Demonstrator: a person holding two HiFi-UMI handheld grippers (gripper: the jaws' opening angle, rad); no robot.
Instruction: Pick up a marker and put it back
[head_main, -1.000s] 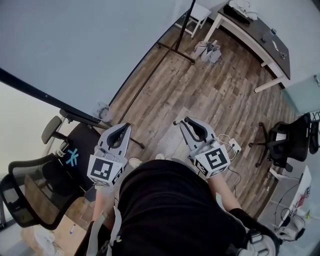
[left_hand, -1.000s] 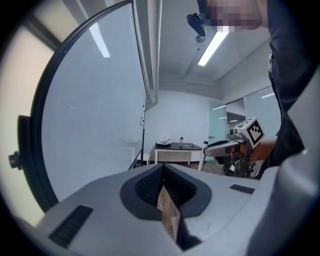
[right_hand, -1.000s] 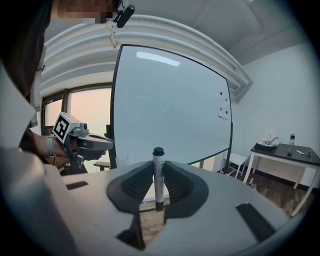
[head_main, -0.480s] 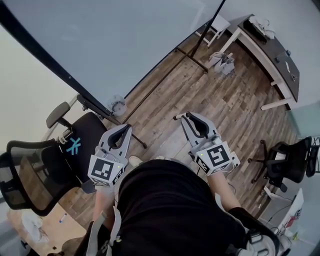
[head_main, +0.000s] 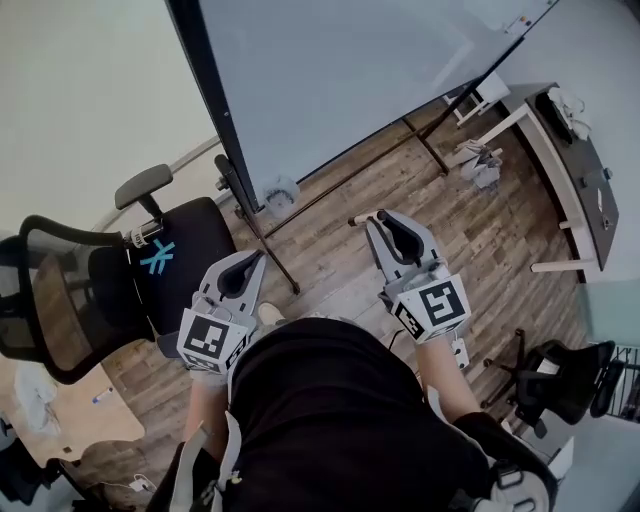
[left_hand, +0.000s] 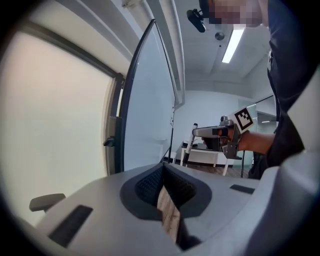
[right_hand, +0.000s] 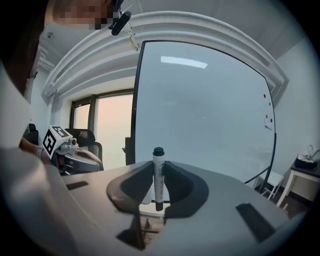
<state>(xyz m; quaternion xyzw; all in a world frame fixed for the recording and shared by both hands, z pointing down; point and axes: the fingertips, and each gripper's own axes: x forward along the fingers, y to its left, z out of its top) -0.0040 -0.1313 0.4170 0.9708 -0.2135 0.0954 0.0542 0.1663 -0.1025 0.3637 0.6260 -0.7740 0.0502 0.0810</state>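
A white marker with a black cap stands upright between the jaws of my right gripper, which is shut on it. In the head view the marker sticks out sideways at the tip of the right gripper, held out in front of the person's body above the wood floor. My left gripper is held level beside it, its tips together with nothing in them. In the left gripper view its dark pads meet at the front. A large whiteboard on a rolling stand faces both grippers.
The whiteboard's dark post and foot stand just ahead of the left gripper. A black mesh office chair is at the left. A desk is at the far right, and a second chair at the lower right.
The view has swung left and towards the whiteboard, whose post now stands close ahead. Both grippers keep the same pose, and the marker stays in the right one.
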